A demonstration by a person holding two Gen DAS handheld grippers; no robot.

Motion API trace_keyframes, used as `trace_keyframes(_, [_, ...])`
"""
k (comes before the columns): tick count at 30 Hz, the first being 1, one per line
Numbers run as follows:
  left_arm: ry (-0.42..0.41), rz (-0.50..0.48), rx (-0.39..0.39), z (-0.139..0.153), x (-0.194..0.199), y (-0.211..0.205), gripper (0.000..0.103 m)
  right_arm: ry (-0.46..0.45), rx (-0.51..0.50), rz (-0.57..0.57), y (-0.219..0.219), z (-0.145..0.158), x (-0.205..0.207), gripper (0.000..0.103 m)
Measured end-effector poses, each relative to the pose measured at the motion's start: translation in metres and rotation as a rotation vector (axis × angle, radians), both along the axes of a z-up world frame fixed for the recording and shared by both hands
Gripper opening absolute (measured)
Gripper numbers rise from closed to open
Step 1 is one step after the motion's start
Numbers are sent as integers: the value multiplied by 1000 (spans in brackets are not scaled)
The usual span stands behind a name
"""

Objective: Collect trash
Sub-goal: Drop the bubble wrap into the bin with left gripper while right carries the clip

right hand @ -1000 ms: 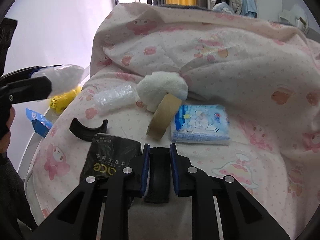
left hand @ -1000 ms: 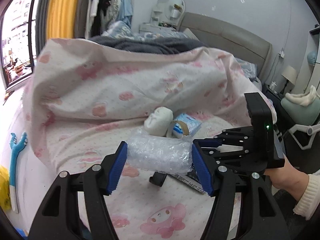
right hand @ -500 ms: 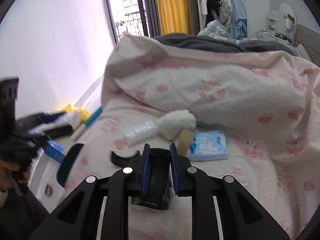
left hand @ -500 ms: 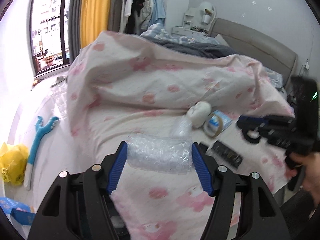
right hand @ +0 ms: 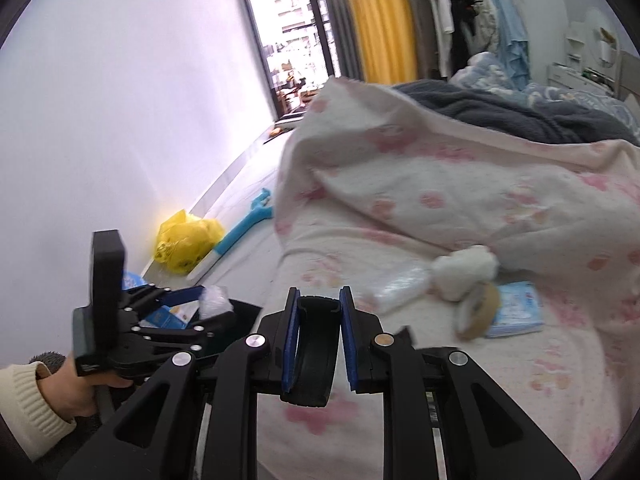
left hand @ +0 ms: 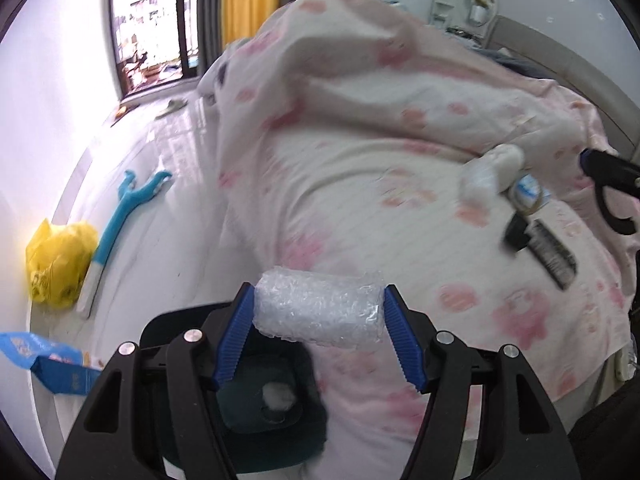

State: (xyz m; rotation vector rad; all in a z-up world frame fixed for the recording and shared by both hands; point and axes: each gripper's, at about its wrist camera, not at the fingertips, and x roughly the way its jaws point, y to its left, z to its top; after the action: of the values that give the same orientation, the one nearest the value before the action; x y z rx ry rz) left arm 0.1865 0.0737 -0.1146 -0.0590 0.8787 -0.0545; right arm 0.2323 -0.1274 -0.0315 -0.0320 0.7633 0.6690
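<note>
My left gripper (left hand: 318,334) is shut on a roll of clear bubble wrap (left hand: 318,312) and holds it over a dark bin (left hand: 260,404) beside the bed; a white wad lies in the bin. It also shows in the right wrist view (right hand: 200,306). My right gripper (right hand: 318,350) is shut on a curved black plastic piece (right hand: 314,354), above the bed's near edge. On the pink bedding lie a white fluffy wad (right hand: 464,270), a tape roll (right hand: 478,310), a blue tissue pack (right hand: 518,308), another bubble wrap piece (right hand: 400,286) and a black flat pouch (left hand: 552,254).
On the floor by the wall are a yellow plastic bag (left hand: 58,264), a blue long-handled tool (left hand: 116,216) and a blue packet (left hand: 48,364). A bunched pink quilt (right hand: 460,172) covers the bed behind the items. A window and yellow curtain (right hand: 380,20) are at the far end.
My left gripper has swung left off the bed with the bubble wrap, over the dark bin. My right gripper has lifted and pulled back from the bed with the black piece.
</note>
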Motion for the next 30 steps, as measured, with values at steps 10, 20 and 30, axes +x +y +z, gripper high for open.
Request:
trace_keyframes(10, [119,88,-32,-42,-7,44,67,26,-2,73,57,-4,-3,20])
trace_keyframes(20, [248,150,-57,-77,-14,80,67,48,-14,131,108,-11,-7,20])
trace_keyframes(30, [338,169,-74,-100,-28,112,69,85,-20,185,161,-23,-13,20])
